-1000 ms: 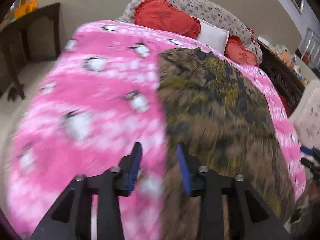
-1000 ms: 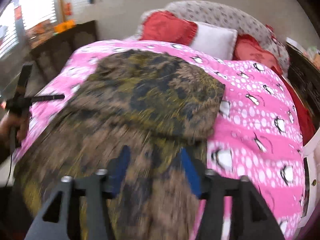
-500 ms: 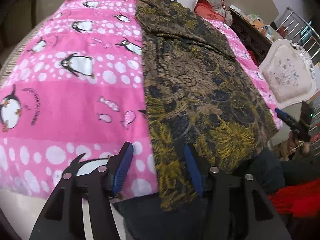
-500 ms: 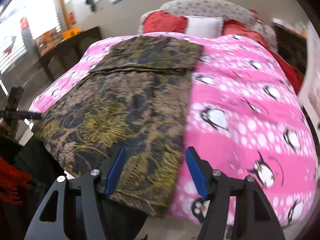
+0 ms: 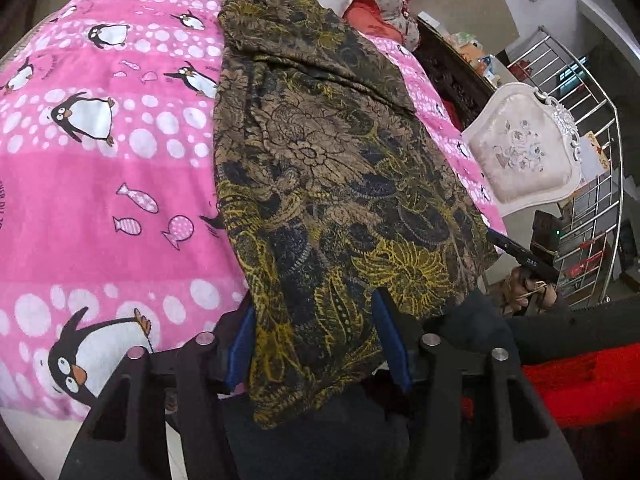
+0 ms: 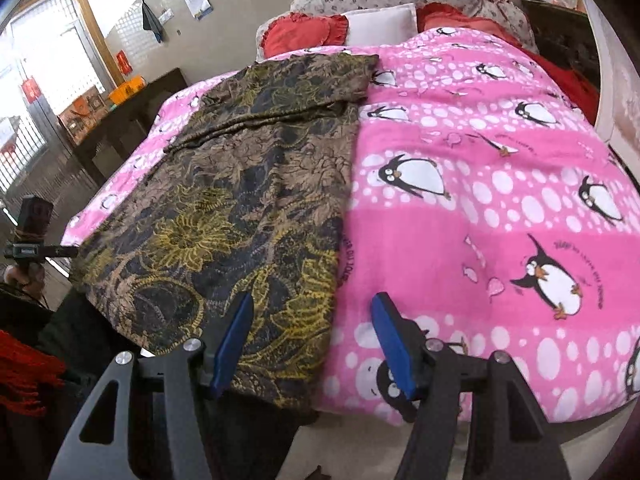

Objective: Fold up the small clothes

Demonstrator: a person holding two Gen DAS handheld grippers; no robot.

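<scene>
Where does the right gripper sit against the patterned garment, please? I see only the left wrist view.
Observer: The right gripper straddles the garment's side edge near its lower corner, with one finger over the garment and the other over the pink blanket.
Operator: Are its jaws closed on anything?
Observer: No, they stand open, with nothing pinched.
Operator: What furniture is outside my view?
Observer: A dark side table carrying an orange box stands to the left of the blanket.
</scene>
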